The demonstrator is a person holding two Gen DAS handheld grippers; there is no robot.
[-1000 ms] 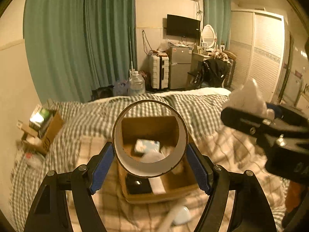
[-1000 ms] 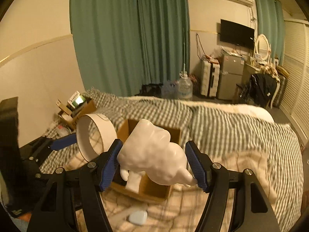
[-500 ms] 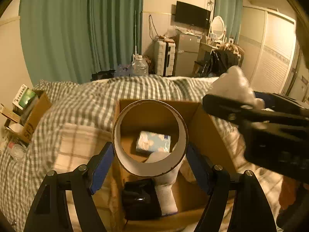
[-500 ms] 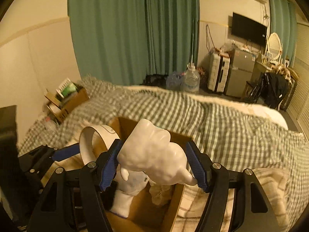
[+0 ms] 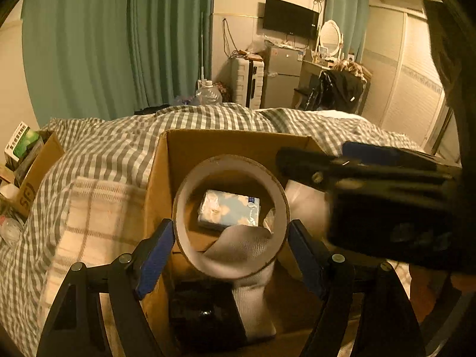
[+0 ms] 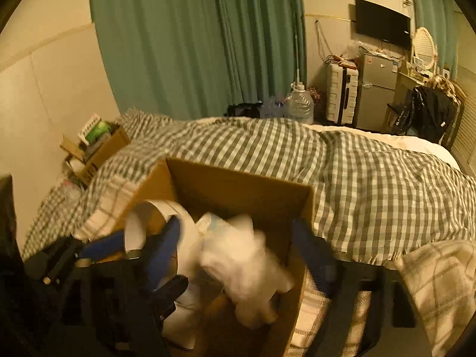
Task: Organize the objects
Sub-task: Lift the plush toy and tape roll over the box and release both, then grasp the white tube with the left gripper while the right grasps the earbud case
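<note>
Now: ring and white toy over the open box

Both tongs hang above the cardboard box (image 5: 232, 145) on the checked bed cover (image 6: 372, 184). The left tongs (image 5: 230, 245) are opening, yet their blue pads still touch the wide cardboard ring (image 5: 231, 218) on either side; its round opening faces the camera, axis running away into the box. The right tongs (image 6: 238, 253) are opening wide, pads clear of the blurred white plush toy (image 6: 247, 270), which sits tilted between them inside the box. Below lie a blue tissue pack (image 5: 229, 211) and a white sock (image 5: 253, 297).
</note>
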